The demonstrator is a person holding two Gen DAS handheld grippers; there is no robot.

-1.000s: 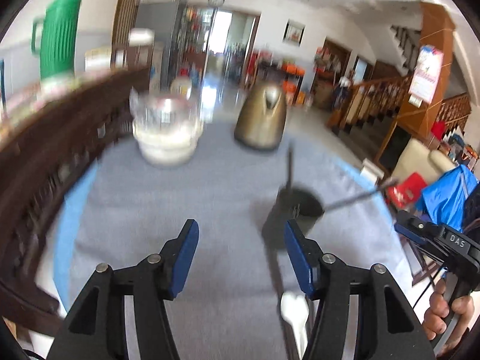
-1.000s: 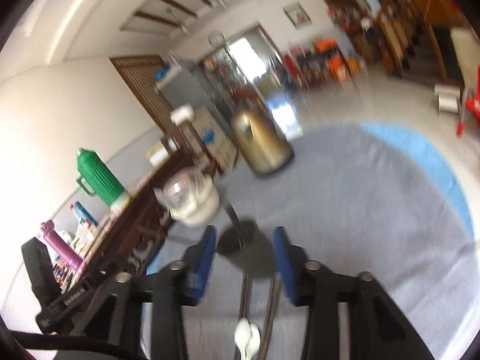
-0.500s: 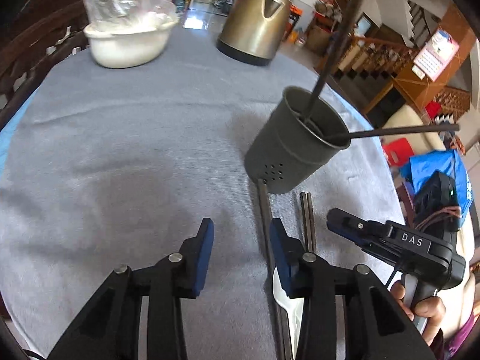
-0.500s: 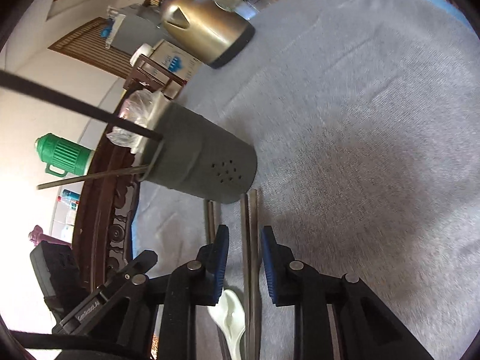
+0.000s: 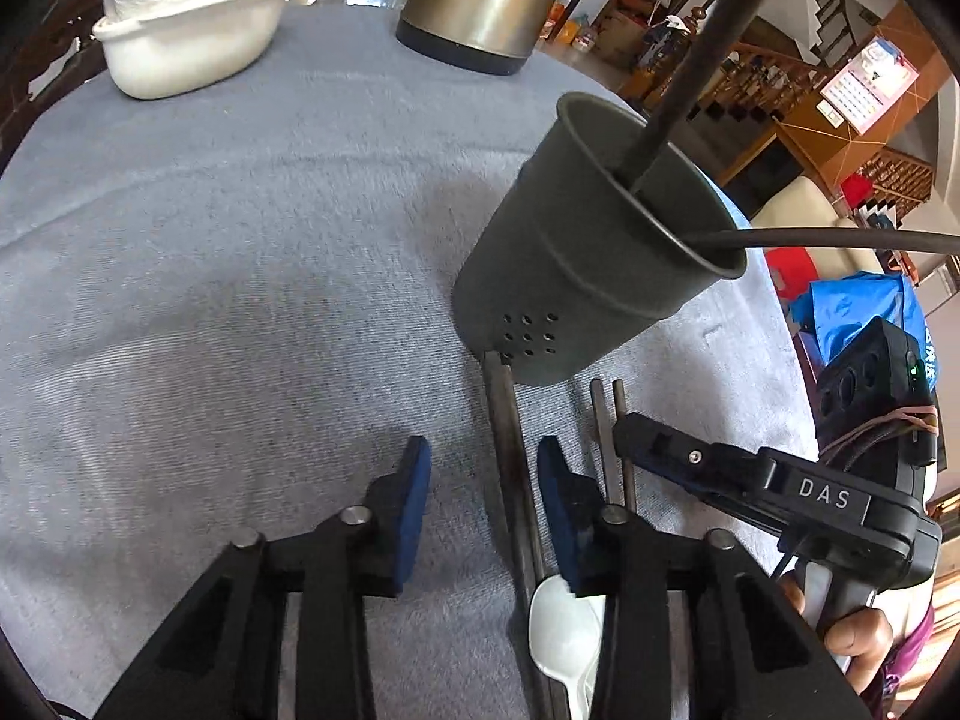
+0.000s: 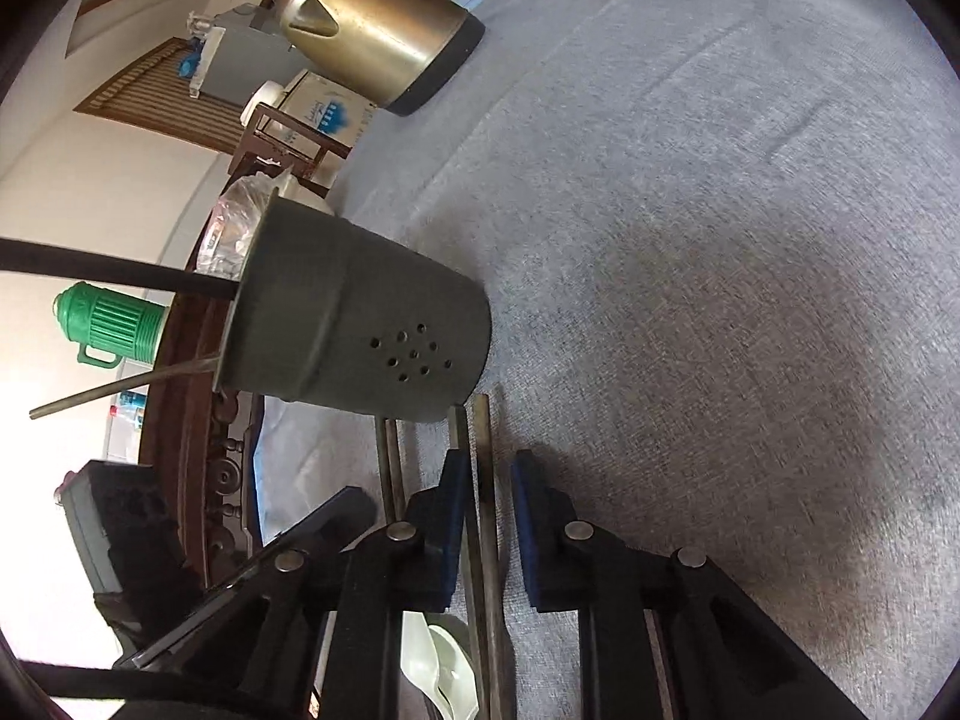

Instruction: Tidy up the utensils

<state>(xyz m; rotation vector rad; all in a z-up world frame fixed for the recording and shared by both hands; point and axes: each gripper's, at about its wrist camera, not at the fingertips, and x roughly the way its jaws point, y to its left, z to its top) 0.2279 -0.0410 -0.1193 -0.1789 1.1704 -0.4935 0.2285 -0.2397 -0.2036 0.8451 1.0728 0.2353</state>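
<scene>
the left gripper (image 5: 483,477) is open over a dark flat stick (image 5: 507,450) on the gray cloth (image 5: 240,270). the right gripper (image 6: 487,495) is open around a thin metal stick (image 6: 485,480), next to the gray cup (image 6: 360,330).

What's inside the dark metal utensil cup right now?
Two long dark utensils stand in the cup, leaning over its rim. Their lower ends and the cup's bottom are hidden by its wall.

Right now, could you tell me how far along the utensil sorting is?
Partly done. Two dark utensils already stand in the grey holder. In hand, nearly: the right gripper has its jaws open astride one chopstick on the cloth, and the left gripper is open astride another chopstick; neither is gripped yet. Left over: those chopsticks, two more beside them, and the white spoon.
</scene>
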